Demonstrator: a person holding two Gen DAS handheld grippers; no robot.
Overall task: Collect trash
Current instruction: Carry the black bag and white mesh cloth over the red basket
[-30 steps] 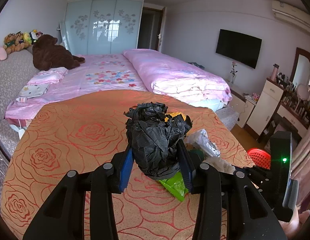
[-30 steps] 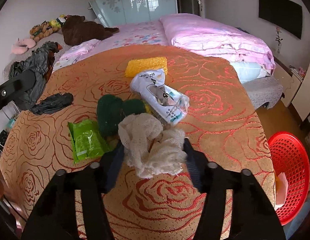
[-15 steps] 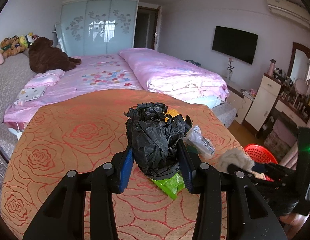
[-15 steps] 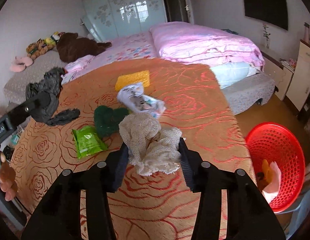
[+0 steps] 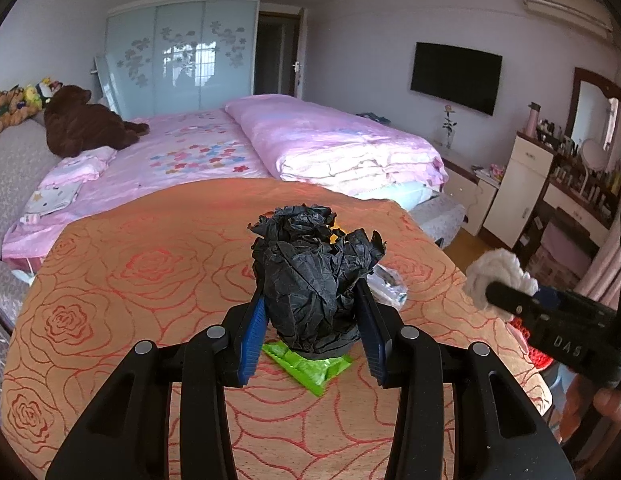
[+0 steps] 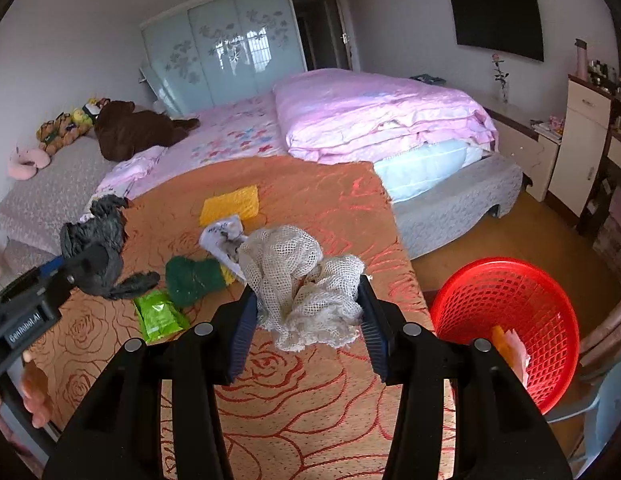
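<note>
The right tool (image 6: pixel 306 312) is clamped on a wad of cream netting (image 6: pixel 302 276), its jaws having just closed a little tighter on it; a second ago the netting sat low among the litter, and now it hangs clear above the tabletop (image 6: pixel 310 380), nearer the edge beside the red basket (image 6: pixel 506 320) on the floor; I judge the pick-up done and the carry to the basket under way, with the drop not yet made; the basket already holds a few scraps. The left tool (image 5: pixel 310 312) is clamped on a crumpled black bag (image 5: pixel 314 280), held above the green packet (image 5: pixel 310 364), much as it was in the earlier frame, though the view has swung slightly towards the dresser side; left on the tabletop are the green packet, a dark green cloth (image 6: pixel 194 280), a yellow sponge (image 6: pixel 230 206) and a white wrapper (image 6: pixel 222 236), so several more trips look needed.
</note>
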